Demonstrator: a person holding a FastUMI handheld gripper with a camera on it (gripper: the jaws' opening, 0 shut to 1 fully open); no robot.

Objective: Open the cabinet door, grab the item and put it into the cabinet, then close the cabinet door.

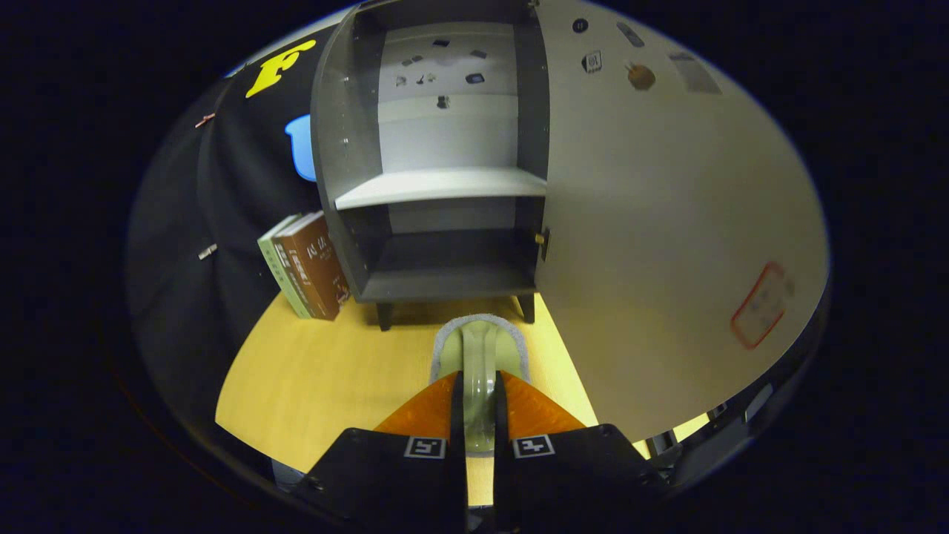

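While the cabinet (445, 185) door (667, 222) stands open, the gripper (480, 393) is clamped on a pale-green item (479, 348).

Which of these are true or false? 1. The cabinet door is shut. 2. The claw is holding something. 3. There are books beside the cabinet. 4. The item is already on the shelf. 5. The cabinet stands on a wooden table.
1. False: the door stands wide open, swung out from the cabinet.
2. True: the claw is shut on a pale green item, pinched between both fingers.
3. True: books lean against the cabinet's outer wall, on the side away from the door.
4. False: the shelf is bare; the item is held out in front of the cabinet.
5. True: it stands on short legs on the table.
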